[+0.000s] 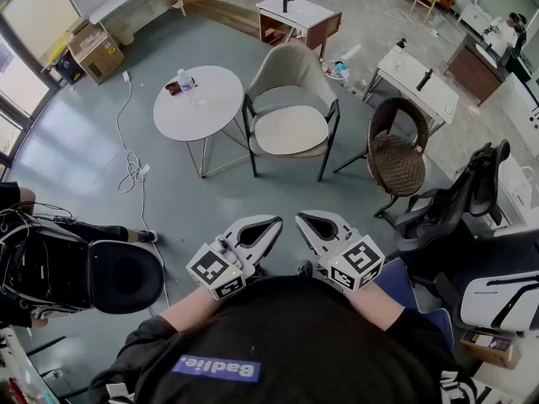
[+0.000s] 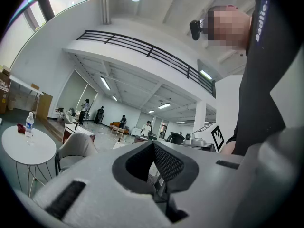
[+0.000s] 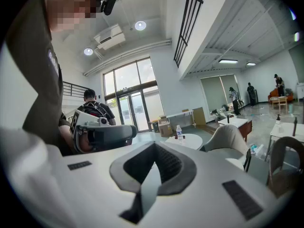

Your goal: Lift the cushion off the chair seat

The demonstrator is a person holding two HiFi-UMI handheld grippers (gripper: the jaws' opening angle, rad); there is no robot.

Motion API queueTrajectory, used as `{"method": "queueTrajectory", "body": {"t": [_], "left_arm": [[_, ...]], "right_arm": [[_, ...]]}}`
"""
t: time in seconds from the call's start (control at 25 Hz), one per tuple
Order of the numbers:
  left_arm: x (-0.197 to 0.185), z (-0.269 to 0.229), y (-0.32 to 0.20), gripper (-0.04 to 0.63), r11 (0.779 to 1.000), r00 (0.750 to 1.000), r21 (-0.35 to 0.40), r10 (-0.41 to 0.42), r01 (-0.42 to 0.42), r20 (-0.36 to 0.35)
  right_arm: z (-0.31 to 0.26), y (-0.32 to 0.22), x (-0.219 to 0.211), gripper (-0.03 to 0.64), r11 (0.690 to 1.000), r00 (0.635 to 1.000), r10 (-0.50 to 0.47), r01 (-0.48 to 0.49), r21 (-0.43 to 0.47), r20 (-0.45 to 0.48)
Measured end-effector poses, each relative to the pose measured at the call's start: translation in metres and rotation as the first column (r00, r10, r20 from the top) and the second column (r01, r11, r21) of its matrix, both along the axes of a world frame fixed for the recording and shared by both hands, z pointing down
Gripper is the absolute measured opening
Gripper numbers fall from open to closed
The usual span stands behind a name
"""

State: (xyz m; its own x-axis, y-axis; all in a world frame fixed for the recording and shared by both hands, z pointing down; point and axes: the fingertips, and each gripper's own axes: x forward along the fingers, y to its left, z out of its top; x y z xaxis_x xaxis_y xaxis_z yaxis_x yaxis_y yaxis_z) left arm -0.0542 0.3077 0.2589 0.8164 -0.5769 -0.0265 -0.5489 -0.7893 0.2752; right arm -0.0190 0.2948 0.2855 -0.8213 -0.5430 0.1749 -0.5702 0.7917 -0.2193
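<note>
The cushion [image 1: 290, 129] lies on the chair [image 1: 286, 70] seat, well apart from both tongs. Left tongs [image 1: 271, 222] and right tongs [image 1: 303, 220] are closed, empty — in the gripper views their bodies cut off the chair's lower part.

Cream cushion [image 1: 290, 130] flat on chair seat [image 1: 313, 149]

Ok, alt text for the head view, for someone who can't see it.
A person holds the left gripper and right gripper, both shut and empty, near the body, facing a beige chair with its cushion on the seat. A round table stands beside it.
</note>
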Motion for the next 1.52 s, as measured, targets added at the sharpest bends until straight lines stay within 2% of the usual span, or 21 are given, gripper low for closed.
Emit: {"method": "queueTrajectory", "body": {"t": [0.76, 1.28, 1.52], "left_arm": [[0.018, 0.000, -0.013, 0.012, 1.000, 1.000, -0.002, -0.008, 0.008, 0.012], [0.054, 0.010, -0.037, 0.012, 0.994, 0.993, 0.002, -0.109, 0.109, 0.037], [0.054, 0.013, -0.061, 0.012, 0.994, 0.993, 0.002, -0.111, 0.111, 0.044]], "right_arm": [[-0.001, -0.012, 0.016, 0.026, 1.000, 1.000, -0.015, 0.016, -0.002, 0.015], [0.015, -0.038, 0.062, 0.026, 0.998, 0.997, -0.057, 0.058, -0.024, 0.046], [0.020, -0.059, 0.068, 0.026, 0.998, 0.998, -0.043, 0.045, -0.047, 0.053]]}}
